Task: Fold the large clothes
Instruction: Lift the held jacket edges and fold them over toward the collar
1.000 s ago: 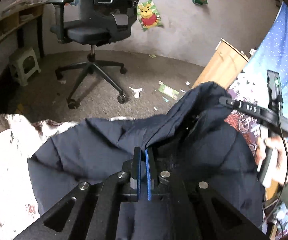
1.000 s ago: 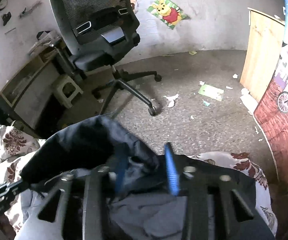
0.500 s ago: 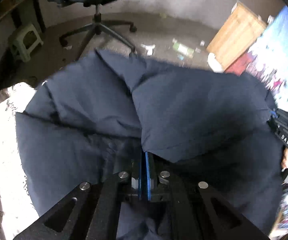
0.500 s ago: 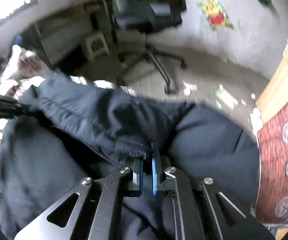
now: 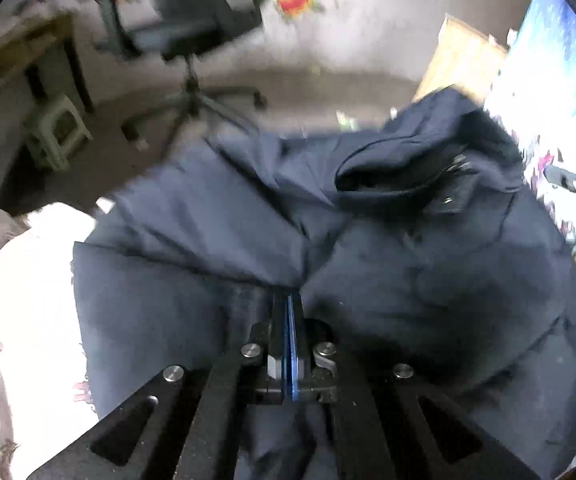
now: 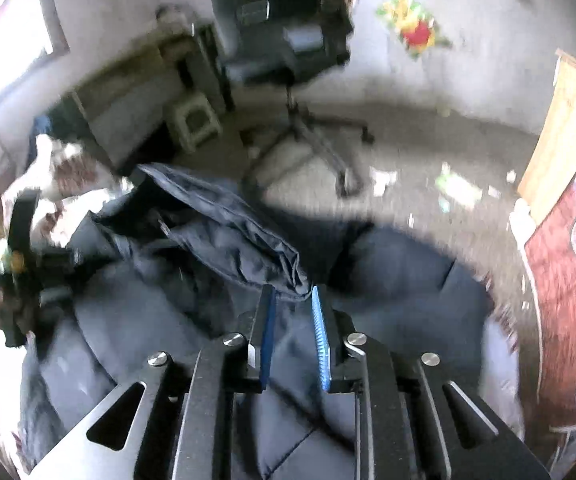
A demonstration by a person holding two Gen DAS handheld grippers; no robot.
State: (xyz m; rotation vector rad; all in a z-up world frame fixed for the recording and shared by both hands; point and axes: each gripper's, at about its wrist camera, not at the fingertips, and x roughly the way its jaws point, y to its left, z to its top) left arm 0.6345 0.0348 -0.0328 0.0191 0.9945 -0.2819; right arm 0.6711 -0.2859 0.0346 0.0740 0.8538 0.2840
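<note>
Left wrist view: the left tongs (image 5: 288,312) are pressed together, blue pads flat against each other, with a pinch of the dark navy jacket (image 5: 368,248) caught at their tips, the cloth puckering toward that point. The jacket lies spread over a bed (image 5: 20,300) with a white, red-flowered cover, bare on the left. Its collar, with a snap button, is humped up at the upper right. Beyond the bed are a grey floor, an office chair (image 5: 192,28), a small stool (image 5: 58,132) and a wooden board (image 5: 464,64) against the wall. The picture is blurred.

In the right wrist view the right tongs (image 6: 292,320) are opening, a clear gap between the blue pads. A rumpled fold of the jacket (image 6: 240,240) ends just ahead of the tips and cloth lies under the gap, but the pads press on nothing. At the left edge the other black tool shows, blurred, against the jacket. The chair (image 6: 284,40), stool (image 6: 196,124) and paper scraps on the floor lie beyond.
</note>
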